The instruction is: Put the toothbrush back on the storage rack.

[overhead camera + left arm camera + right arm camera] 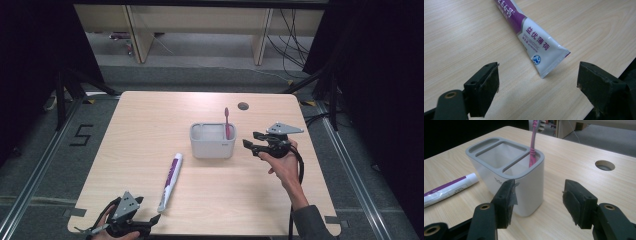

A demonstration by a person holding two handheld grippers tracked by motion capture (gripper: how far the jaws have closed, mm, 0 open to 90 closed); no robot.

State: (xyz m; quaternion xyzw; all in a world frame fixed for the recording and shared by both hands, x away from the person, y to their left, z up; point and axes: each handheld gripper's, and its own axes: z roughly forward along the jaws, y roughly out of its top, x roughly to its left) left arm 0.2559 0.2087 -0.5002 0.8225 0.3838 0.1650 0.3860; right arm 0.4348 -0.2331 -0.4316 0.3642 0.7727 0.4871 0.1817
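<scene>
Toothbrush (pixel 227 122), pink, stands upright in the right-hand compartment of a grey-rimmed white holder (pixel 212 145) at frame centre in the high view, head above the rim. Right gripper (pixel 254 145) sits just right of the holder, held in a hand (pixel 285 167); jaws apart, nothing between them, pointing at the holder's near corner in the right gripper view. Toothpaste tube (pixel 170 181), white and purple, lies flat on the table (pixel 150 125) lower left of the holder, crimped end nearest the bottom edge. Left gripper (pixel 152 220) rests at lower left, jaws wide apart, the tube's crimped end (pixel 554 62) just ahead of them, untouched. Round cable hole (pixel 243 106) sits behind the holder.
</scene>
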